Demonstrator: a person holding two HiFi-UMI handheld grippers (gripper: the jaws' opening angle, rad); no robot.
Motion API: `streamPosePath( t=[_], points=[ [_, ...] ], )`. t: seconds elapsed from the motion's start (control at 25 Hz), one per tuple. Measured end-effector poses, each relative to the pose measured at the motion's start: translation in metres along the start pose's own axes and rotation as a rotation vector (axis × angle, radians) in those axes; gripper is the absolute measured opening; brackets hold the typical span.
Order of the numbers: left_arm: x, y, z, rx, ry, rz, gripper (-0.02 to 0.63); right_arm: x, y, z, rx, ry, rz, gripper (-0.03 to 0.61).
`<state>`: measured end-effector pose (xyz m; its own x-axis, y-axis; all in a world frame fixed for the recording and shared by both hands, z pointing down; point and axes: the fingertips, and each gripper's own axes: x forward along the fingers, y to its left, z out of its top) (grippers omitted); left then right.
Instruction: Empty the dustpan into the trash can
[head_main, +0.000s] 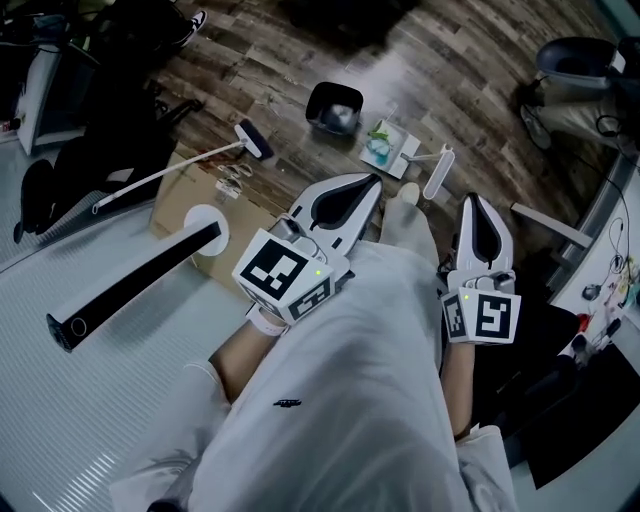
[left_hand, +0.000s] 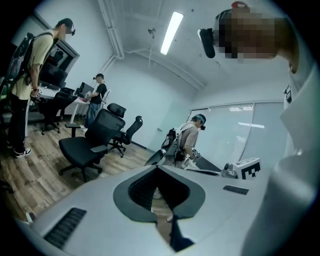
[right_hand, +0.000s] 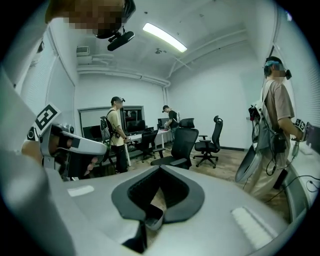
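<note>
Left tongs (head_main: 372, 181) and right tongs (head_main: 470, 199) are closed, empty. The dustpan (head_main: 388, 148) is seen ahead on the floor (head_main: 480, 70) between them, handle (head_main: 425, 157) rightward.

A long-handled brush (head_main: 170, 175) lies on the wood-plank floor (head_main: 470, 70), its handle crossing a flat sheet of cardboard (head_main: 172, 215). A black tube (head_main: 130, 278) rests partly on the cardboard. Black office chairs (left_hand: 87, 142) stand below a ceiling strip light (left_hand: 168, 32). A person (left_hand: 192, 137) stands farther back.
</note>
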<state>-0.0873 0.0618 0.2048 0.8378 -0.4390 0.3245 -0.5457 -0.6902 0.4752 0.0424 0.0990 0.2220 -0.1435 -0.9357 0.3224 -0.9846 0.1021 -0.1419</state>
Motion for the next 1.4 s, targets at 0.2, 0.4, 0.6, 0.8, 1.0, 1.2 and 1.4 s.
streamPosePath(
  t=[0.2, 0.4, 0.6, 0.8, 1.0, 1.2, 1.4],
  points=[
    [0.033, -0.008, -0.02, 0.0, 0.061, -0.004, -0.002, 0.008, -0.025, -0.014, 0.029, 0.03, -0.001, 0.04],
    [0.058, -0.01, -0.041, -0.015, 0.113, -0.01, -0.002, 0.018, -0.041, -0.034, 0.063, 0.064, 0.012, 0.071],
    [0.084, -0.007, -0.064, -0.032, 0.16, -0.015, 0.035, 0.027, -0.059, -0.056, 0.083, 0.094, 0.019, 0.083],
    [0.103, 0.004, -0.093, -0.066, 0.213, -0.014, 0.069, 0.04, -0.066, -0.081, 0.083, 0.138, 0.047, 0.103],
    [0.118, 0.009, -0.121, -0.074, 0.256, -0.017, 0.089, 0.047, -0.075, -0.103, 0.091, 0.168, 0.056, 0.113],
    [0.136, 0.015, -0.145, -0.09, 0.305, -0.02, 0.123, 0.055, -0.085, -0.122, 0.097, 0.198, 0.067, 0.124],
    [0.158, 0.017, -0.171, -0.112, 0.355, -0.015, 0.155, 0.069, -0.097, -0.137, 0.106, 0.22, 0.087, 0.14]
  ],
)
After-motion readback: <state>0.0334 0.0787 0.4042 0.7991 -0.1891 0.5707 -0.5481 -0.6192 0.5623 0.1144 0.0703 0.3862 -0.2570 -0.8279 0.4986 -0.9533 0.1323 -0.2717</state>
